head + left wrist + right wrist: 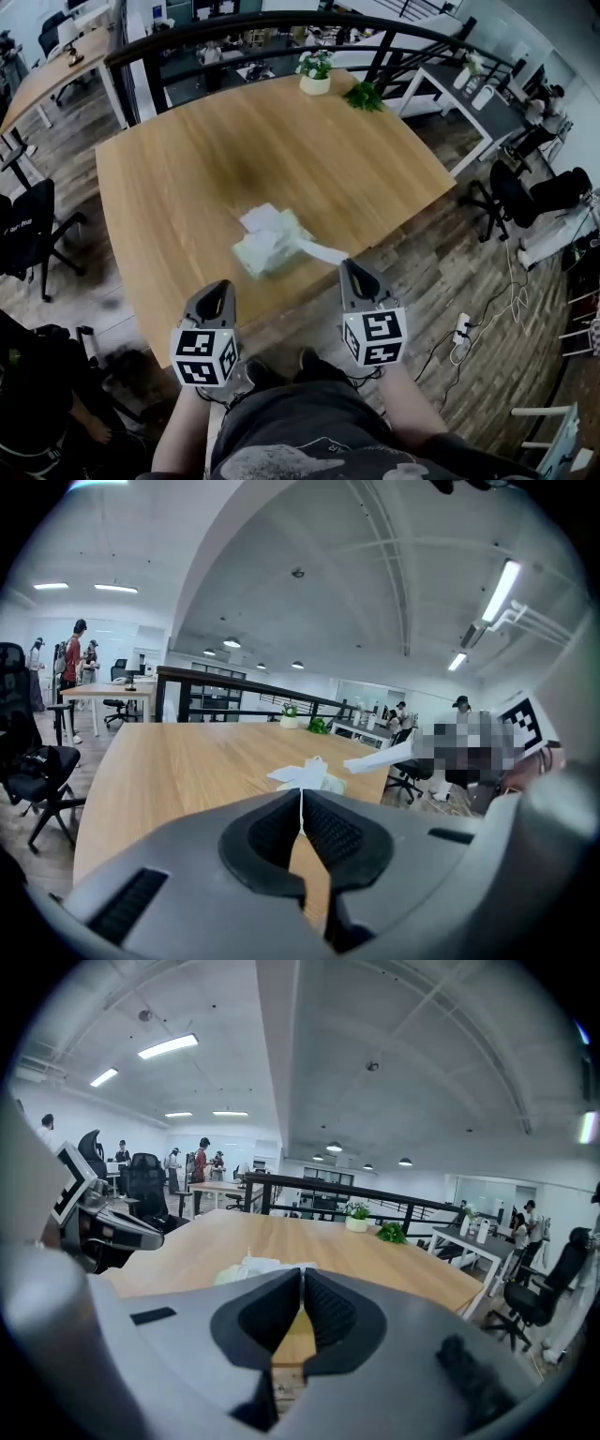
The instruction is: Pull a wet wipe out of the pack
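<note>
R gripper (352, 266) jaws closed, pinching wet wipe (321, 251) stretched out from pack (265, 248). Pack on table (187, 169), near its front edge. L gripper (221, 287) closed on nothing, beside pack, not touching. Risks: pack unheld, so pull may drag it off edge; thin pinch, wipe may slip.

We see the left gripper (301, 803) at lower centre, jaws pressed together. Beyond its tips, at frame centre, the pack (317, 778) lies on the wooden table (169, 761). A white wipe (380, 757) extends from it toward the right, raised clear of the tabletop.
</note>
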Demonstrator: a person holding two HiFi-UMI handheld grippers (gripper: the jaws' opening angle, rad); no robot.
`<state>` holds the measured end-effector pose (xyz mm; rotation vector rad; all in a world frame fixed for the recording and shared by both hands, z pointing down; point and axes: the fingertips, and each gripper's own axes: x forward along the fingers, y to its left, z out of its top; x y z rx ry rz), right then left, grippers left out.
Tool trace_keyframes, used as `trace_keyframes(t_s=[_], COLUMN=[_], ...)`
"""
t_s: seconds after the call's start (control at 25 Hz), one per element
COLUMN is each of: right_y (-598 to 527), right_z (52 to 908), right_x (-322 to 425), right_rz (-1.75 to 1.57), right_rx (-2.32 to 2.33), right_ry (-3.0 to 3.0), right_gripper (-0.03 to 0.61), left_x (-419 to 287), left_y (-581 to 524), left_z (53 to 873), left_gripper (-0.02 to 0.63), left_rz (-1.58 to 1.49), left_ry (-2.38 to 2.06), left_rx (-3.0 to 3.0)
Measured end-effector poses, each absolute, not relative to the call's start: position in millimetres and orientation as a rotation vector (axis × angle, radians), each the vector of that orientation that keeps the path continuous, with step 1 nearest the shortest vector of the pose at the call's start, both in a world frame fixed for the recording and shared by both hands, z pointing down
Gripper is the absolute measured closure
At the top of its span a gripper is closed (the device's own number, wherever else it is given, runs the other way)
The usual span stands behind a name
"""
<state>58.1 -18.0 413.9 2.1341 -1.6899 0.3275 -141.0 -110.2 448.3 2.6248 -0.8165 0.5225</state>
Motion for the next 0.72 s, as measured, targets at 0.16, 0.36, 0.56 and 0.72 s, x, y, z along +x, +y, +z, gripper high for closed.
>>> trace_keyframes(t_s=[0.16, 0.36, 0.56, 0.72], right_y=[-6, 8, 40, 73], right_z=[412, 400, 397, 392], right_x=[57, 50, 45, 39], right_rz=[0.325, 0.286, 0.287, 0.278], right_rx=[2.162, 2.168, 2.162, 2.156], right_ry=[-1.673, -1.717, -1.754, -1.785], right_gripper=[0.545, 0.545, 0.545, 0.545], left_x=[-140, -136, -131, -132], left_y=[-100, -82, -51, -19], left_z=[441, 427, 413, 407], left_gripper=[0.598, 0.598, 0.598, 0.598], left_rz=[0.490, 0.486, 0.477, 0.486], left_ry=[-0.804, -0.811, -0.834, -0.864], left_rx=[2.639, 2.674, 2.709, 2.723])
